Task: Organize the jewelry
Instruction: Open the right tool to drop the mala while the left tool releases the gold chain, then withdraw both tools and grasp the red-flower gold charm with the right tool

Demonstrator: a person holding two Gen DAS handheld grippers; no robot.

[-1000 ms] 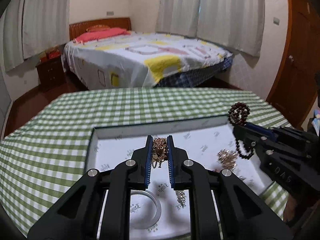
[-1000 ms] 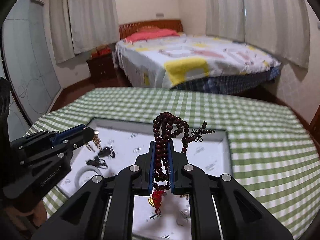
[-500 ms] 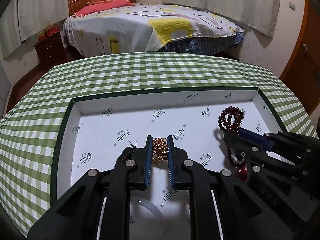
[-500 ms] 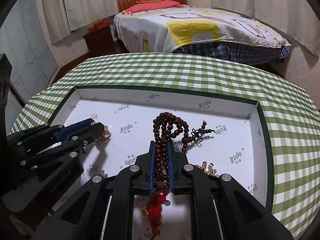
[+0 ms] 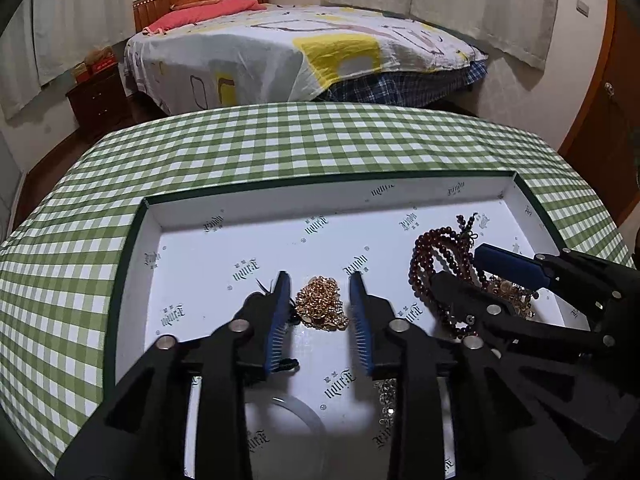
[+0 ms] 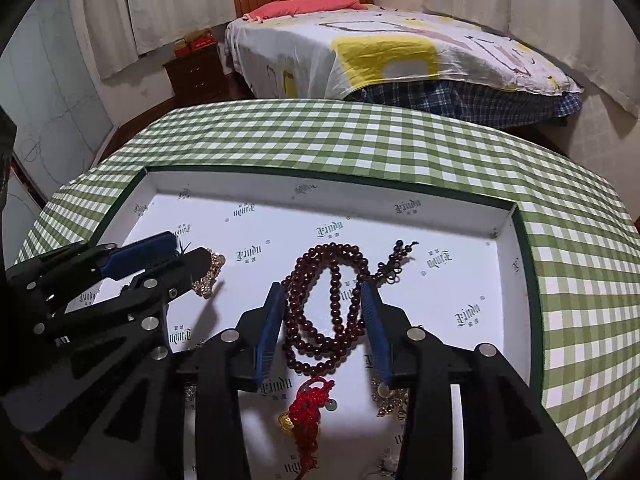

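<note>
A shallow white-lined tray with a dark green rim sits on the checked table; it also shows in the right wrist view. My left gripper is open, its jaws either side of a gold chain that lies on the tray floor. My right gripper is open around a dark red bead string with a red tassel, which lies flat on the tray. The beads and the right gripper show at the right in the left wrist view.
A pale bangle, a small sparkly piece and a black item lie in the tray near my left fingers. More gold pieces lie under my right fingers. A bed stands beyond the green checked table.
Both grippers moved down into the tray and opened. The gold chain and the bead string, held aloft before, now lie on the tray floor between the open jaws.
</note>
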